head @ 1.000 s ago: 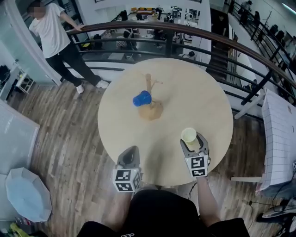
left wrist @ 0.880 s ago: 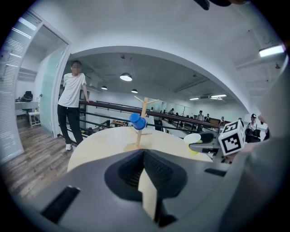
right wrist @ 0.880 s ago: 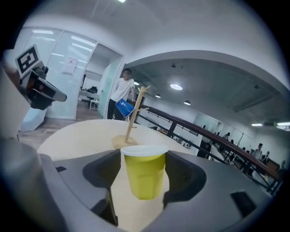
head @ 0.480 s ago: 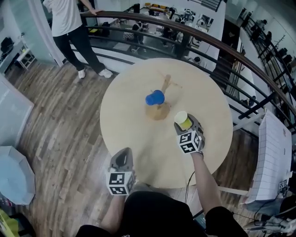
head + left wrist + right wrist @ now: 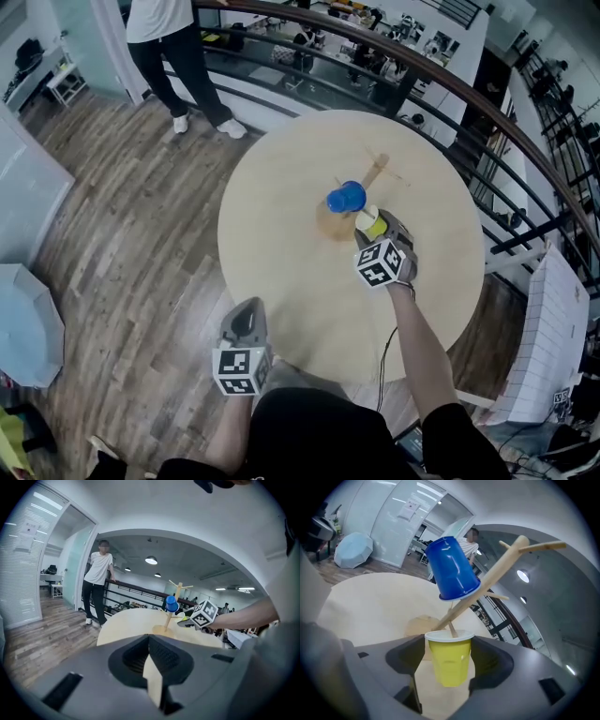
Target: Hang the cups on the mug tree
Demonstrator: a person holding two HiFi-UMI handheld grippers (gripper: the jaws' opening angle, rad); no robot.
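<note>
Grippers first, closest in: the left gripper (image 5: 151, 667) hung by the near edge of the round table (image 5: 281, 262), jaws pressed together with nothing between them, well apart from the action. Further out, the right gripper (image 5: 450, 653) clamped the yellow cup (image 5: 449, 665) by its sides, mouth pointing away from the hand and right up at the mug tree (image 5: 497, 571). A thin lower peg (image 5: 451, 629) met the cup's white rim, and the blue cup (image 5: 451, 569) sat upside down on a branch just above. Hanging the yellow cup looked like the step in hand, and it looked close to done. It would want care: line the mouth up along that peg, slide it on at the peg's own slant, and stay low enough to clear the blue cup. The tree looked light, so any sideways shove could rock it. Letting go should wait until the peg carried the cup. Whether the peg's tip was inside the mouth or only behind the rim, neither view settled. From the head view the yellow cup was mostly covered by the gripper, and the tree's base (image 5: 328, 225) was partly hidden. Beyond the table stood a person (image 5: 183, 56), cut off at the frame's top.
</note>
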